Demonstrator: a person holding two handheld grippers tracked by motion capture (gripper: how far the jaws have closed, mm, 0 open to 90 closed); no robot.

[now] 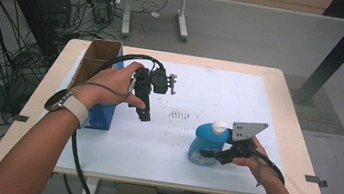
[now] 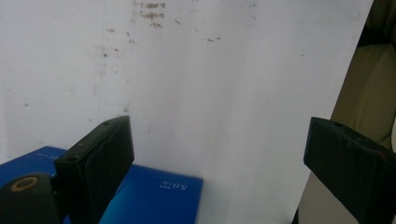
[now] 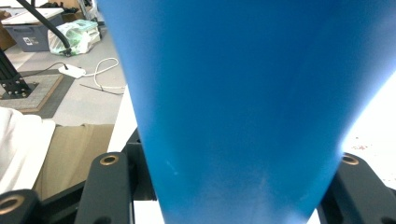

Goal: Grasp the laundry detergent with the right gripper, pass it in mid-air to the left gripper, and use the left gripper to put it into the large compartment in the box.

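A blue bottle (image 1: 206,143) with a white cap (image 1: 218,127) stands on the white table cover (image 1: 211,89) at the front right. My right gripper (image 1: 210,154) comes in level from the right and is shut on its lower body. In the right gripper view the bottle (image 3: 243,93) sits between the two jaws of that gripper (image 3: 229,161). My left gripper (image 1: 146,114) hangs above the table's left half, pointing down. It stands open, and its own view shows the left gripper (image 2: 219,128) with nothing between the jaws but bare white cover.
A blue carton (image 1: 102,115) with open brown flaps stands at the table's left side, close beside my left hand; its corner (image 2: 154,196) lies under the left jaw. Faint brown marks (image 1: 179,113) dot the cover's middle. Cables, a desk frame and black posts stand beyond the table.
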